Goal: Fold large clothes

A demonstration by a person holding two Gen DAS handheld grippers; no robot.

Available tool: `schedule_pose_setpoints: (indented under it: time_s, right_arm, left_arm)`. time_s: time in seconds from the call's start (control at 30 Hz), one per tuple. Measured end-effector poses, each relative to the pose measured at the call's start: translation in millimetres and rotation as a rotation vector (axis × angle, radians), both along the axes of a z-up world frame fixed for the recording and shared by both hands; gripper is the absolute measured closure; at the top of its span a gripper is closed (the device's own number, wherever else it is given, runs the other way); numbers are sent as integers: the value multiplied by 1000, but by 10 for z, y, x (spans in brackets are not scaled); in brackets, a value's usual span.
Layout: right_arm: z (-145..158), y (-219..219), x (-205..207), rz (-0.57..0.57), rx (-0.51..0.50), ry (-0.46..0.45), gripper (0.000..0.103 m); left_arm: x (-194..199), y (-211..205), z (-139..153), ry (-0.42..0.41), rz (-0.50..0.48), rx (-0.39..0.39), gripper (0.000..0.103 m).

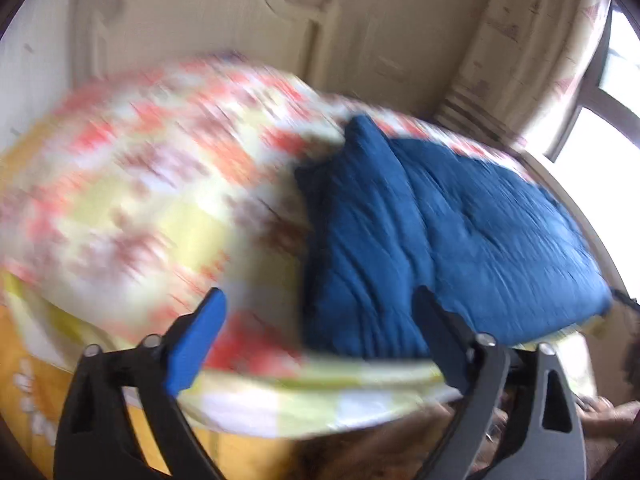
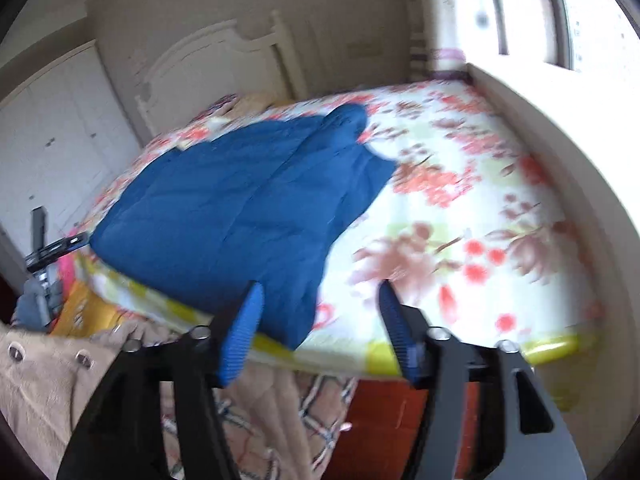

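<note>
Two wrist views, both motion-blurred. Blue quilted garment (image 1: 448, 232) spread flat on floral bedsheet (image 1: 152, 168), its near hem reaching the bed's near edge; narrow part (image 2: 346, 120) — hood or collar, cannot tell which — toward cream headboard (image 2: 216, 60).

Left gripper (image 1: 320, 328): jaws wide apart, nothing between them, poised at the near edge of the bed with the garment's near-left corner just beyond; blue pad on one finger (image 1: 196, 344), other finger dark against the cloth.

Right gripper (image 2: 320, 320): jaws likewise wide, empty, blue ribbed pads (image 2: 242, 332) facing inward; garment's near-right corner (image 2: 298, 328) draped over the yellow-green sheet border, just beyond the gap and toward the left-hand pad, not touched.

Right view, lower left: beige buttoned garment (image 2: 44, 372) and checked quilted cloth (image 2: 276, 420) below the mattress edge — a separate heap, apart from the blue piece. Window (image 2: 592, 16) and pale ledge (image 2: 560, 140) along the far side of the bed; white wardrobe doors (image 2: 60, 120) opposite.
</note>
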State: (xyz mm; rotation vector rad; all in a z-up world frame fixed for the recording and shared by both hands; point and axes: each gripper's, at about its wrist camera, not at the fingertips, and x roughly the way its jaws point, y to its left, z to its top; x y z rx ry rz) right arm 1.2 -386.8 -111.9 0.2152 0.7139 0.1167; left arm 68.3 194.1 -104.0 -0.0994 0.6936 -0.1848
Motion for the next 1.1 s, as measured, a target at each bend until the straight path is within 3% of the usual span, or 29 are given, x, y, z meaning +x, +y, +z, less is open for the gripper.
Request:
schedule_pose_setpoints:
  time_s: [0.03, 0.07, 0.13, 0.23, 0.3, 0.4, 0.47, 0.57, 0.67, 0.73, 0.77, 0.83, 1.1]
  right_arm:
    - [155, -28, 68, -56, -21, -48, 12]
    - [283, -12, 124, -74, -36, -95, 12]
    - [624, 129, 316, -62, -47, -232, 6]
    - [922, 387, 658, -71, -25, -349, 6]
    - [999, 558, 1124, -84, 8, -294, 5]
    - [866, 909, 1958, -54, 41, -83, 5]
    - [721, 1203, 2312, -24, -2, -19, 5]
    - [496, 1618, 2770, 30, -92, 57, 18]
    - [135, 1887, 2994, 40, -209, 140, 19]
    - [-255, 2021, 3175, 43, -328, 205, 19]
    - [-350, 1978, 3208, 43, -311, 221, 18]
    - [-387, 1883, 3270, 22, -264, 224, 18]
    - [-375, 1786, 3200, 21, -171, 184, 17]
  left_arm:
    - [-3, -1, 144, -59, 62, 32, 2]
    - [9, -44, 335, -129, 103, 48, 2]
    - [89, -225, 662, -218, 71, 37, 2]
    - [319, -620, 992, -294, 54, 42, 2]
    - [608, -917, 1061, -292, 36, 47, 2]
    - [1146, -1413, 997, -223, 17, 101, 2]
    - [1499, -1762, 855, -175, 11, 176, 2]
    - [1998, -2147, 629, -24, -84, 209, 2]
    - [2320, -2296, 306, 91, -73, 222, 3]
    - [2483, -2388, -80, 160, -94, 284, 2]
    - [2538, -2373, -221, 207, -103, 278, 2]
    - [2582, -2279, -293, 209, -93, 211, 2]
    - [2517, -2226, -328, 186, -97, 187, 2]
